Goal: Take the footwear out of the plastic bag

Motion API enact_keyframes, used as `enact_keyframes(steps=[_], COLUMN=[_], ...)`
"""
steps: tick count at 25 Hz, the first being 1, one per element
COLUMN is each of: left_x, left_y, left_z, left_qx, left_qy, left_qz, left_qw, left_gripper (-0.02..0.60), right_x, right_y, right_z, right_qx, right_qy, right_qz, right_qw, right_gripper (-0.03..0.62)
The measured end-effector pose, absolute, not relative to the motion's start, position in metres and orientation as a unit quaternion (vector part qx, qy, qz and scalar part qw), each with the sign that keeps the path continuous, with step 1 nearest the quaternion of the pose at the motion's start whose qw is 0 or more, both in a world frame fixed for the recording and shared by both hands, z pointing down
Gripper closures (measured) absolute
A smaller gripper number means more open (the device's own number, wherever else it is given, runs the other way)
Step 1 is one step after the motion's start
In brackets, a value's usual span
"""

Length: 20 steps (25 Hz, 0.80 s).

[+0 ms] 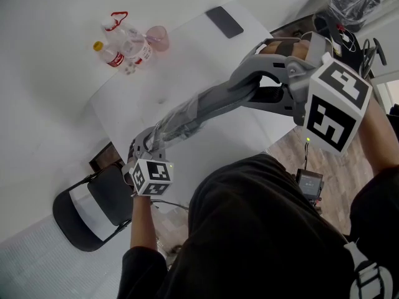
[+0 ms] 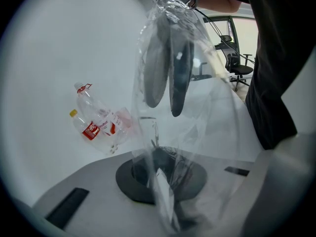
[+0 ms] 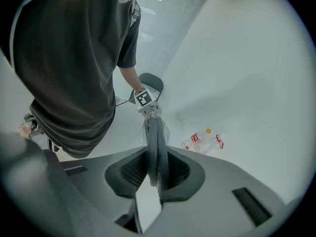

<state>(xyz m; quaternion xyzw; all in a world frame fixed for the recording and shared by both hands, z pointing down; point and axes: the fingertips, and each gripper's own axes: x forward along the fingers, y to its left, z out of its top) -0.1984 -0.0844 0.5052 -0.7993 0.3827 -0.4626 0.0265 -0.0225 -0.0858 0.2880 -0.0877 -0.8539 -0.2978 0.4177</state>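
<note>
The footwear (image 1: 209, 104), a grey pair laid flat together, is held inside the clear bag (image 1: 177, 122), which is stretched in the air above the white table (image 1: 134, 101). One end of the pair is clamped between the jaws of the right gripper (image 3: 155, 174). The bag's other end is pinched by the closed left gripper (image 2: 163, 179). Bottles (image 1: 124, 45) lie farther off on the table.

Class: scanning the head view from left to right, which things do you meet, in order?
Chair → left gripper → footwear in bag → right gripper.
</note>
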Motion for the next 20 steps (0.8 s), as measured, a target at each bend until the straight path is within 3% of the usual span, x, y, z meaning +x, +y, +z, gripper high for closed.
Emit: enact_keyframes(steps=[20], left_x=[-0.213], left_y=[-0.082], left_z=[0.508], left_qx=[-0.793], left_qy=[0.391], left_qz=[-0.467], left_qw=[0.029], left_gripper=[0.558], right_x=[-0.026], right_y=[-0.086], right_z=[0.280], right_qx=[-0.089], right_qy=[-0.850], right_qz=[-0.306], right_qw=[0.420], right_gripper=[0.519])
